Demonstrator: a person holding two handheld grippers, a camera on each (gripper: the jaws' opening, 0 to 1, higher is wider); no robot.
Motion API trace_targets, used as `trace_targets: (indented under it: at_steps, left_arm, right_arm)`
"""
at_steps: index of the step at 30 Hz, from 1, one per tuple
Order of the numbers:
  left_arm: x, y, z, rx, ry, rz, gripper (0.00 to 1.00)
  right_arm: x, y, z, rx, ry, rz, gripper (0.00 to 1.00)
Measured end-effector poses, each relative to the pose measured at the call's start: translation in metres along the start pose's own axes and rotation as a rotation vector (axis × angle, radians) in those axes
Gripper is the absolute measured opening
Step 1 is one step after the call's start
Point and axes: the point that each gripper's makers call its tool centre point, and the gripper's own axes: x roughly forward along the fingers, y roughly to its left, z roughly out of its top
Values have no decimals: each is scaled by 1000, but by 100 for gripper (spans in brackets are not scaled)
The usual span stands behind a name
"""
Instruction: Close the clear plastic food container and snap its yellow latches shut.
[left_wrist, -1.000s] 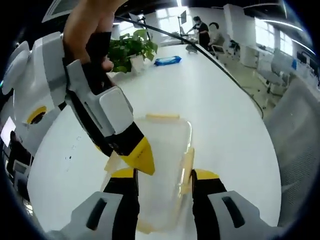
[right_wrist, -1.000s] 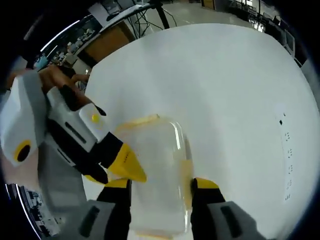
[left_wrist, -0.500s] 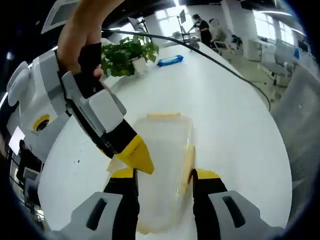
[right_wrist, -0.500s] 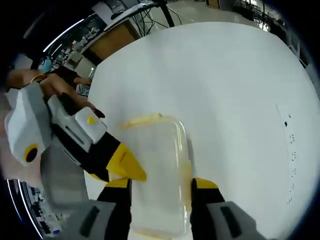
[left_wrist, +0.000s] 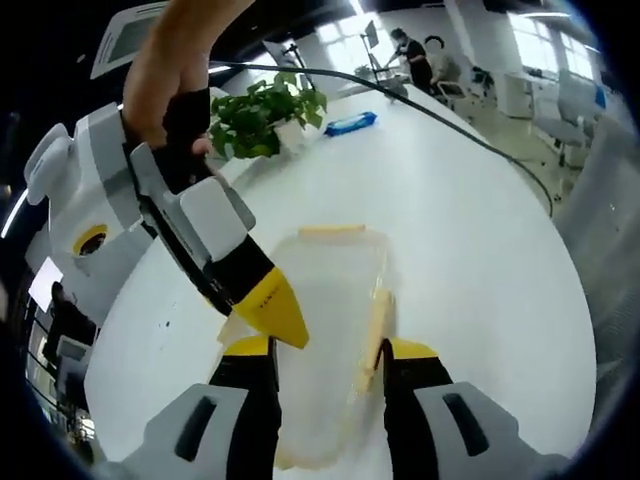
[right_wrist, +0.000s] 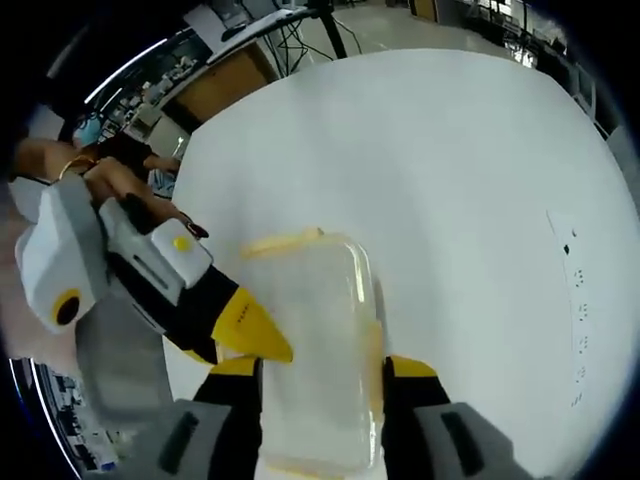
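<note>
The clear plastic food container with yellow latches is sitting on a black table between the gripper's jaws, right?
Not quite: the table is white, not black, as the right gripper view shows. The rest holds: the clear plastic food container with yellow latches sits on it between the right gripper's open jaws, with the left gripper's yellow tip at its edge.

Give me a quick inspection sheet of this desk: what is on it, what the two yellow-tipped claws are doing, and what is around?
Surface: white table, bare around the job.
Job's things: clear container with lid on; yellow latch along one side, another at the far end; whether they are snapped cannot be told.
Clutter: potted plant and blue packet at the far end.
Grippers: left gripper open, straddling the container; right gripper open, straddling it too.
Cables: black cable across the table.
Surroundings: office, people at desks.
</note>
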Motion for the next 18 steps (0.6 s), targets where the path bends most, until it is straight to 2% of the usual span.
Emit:
trace_targets:
  at_steps: [6,11,15,18]
  left_arm:
    - [0,1,0,-5,18,-8,37]
    - [0,2,1,-13,19,-27,37]
    - [0,0,1,-3,32,-27,38]
    - [-1,0,2,-5,37,-22,38]
  right_arm:
    - [-1,0,0,4,-9,-29,46]
    - [-3,1,1,12,-29,-80,47]
    - [-5,2,3,20,-94,-135,49]
    - [-5,2,5,47,-180,-172,51]
